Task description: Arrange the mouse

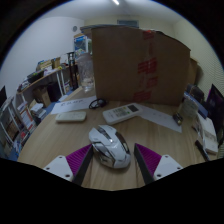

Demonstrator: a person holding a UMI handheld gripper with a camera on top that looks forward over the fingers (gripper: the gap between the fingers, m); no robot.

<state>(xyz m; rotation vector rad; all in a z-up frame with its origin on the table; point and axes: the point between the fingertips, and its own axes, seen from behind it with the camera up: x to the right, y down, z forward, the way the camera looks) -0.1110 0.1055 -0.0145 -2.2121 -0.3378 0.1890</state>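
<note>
A silver-grey gaming mouse [109, 146] with dark trim lies on the wooden table [55, 140], between my gripper's two fingers and just ahead of them. My gripper [112, 162] is open: the purple pads [76, 158] stand to either side of the mouse, with a gap showing at each side. The mouse rests on the table on its own. Its cable is not visible.
A white remote or keypad [122, 113] and a white keyboard [72, 115] lie beyond the mouse. A black headset [97, 102] sits further back. A large cardboard box [138, 62] stands behind. Shelves [40, 88] are at the left, a monitor [214, 105] at the right.
</note>
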